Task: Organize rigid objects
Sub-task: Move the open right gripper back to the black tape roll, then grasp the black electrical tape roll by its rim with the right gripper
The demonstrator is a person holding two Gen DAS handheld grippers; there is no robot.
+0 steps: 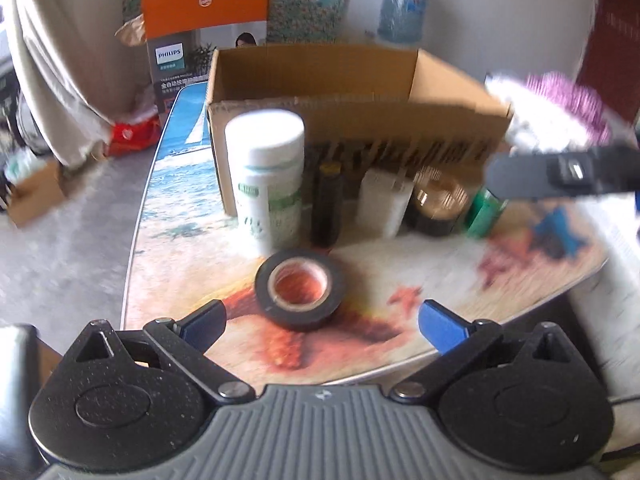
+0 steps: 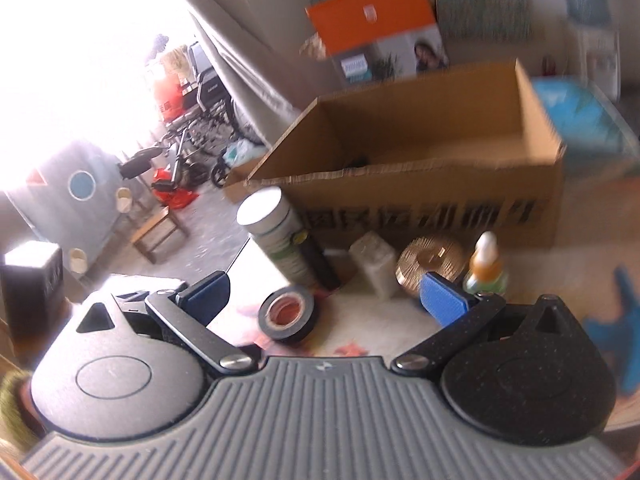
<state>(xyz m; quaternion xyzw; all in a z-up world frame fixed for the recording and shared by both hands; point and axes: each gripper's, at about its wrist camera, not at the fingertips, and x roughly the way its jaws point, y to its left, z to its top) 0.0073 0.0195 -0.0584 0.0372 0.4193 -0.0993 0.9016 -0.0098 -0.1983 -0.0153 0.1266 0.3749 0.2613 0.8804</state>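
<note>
A black tape roll (image 1: 299,289) lies flat on the printed table (image 1: 192,240), just ahead of my open, empty left gripper (image 1: 320,326). Behind it stand a white bottle (image 1: 266,176), a dark tube (image 1: 326,204), a white block (image 1: 386,204), a gold-lidded jar (image 1: 438,204) and a green bottle (image 1: 484,212), in front of an open cardboard box (image 1: 352,92). My right gripper (image 2: 326,300) is open and empty, above the same tape roll (image 2: 286,312), white bottle (image 2: 276,232), white block (image 2: 374,266), gold-lidded jar (image 2: 432,262) and box (image 2: 420,160). It shows as a dark bar at the right of the left wrist view (image 1: 560,174).
An orange Philips carton (image 1: 204,28) stands behind the box. The table's left edge (image 1: 136,232) drops to a grey floor with a small cardboard box (image 1: 32,192). A curtain (image 1: 64,60) hangs at the left. A wheelchair (image 2: 200,92) and stool (image 2: 160,236) stand on the floor.
</note>
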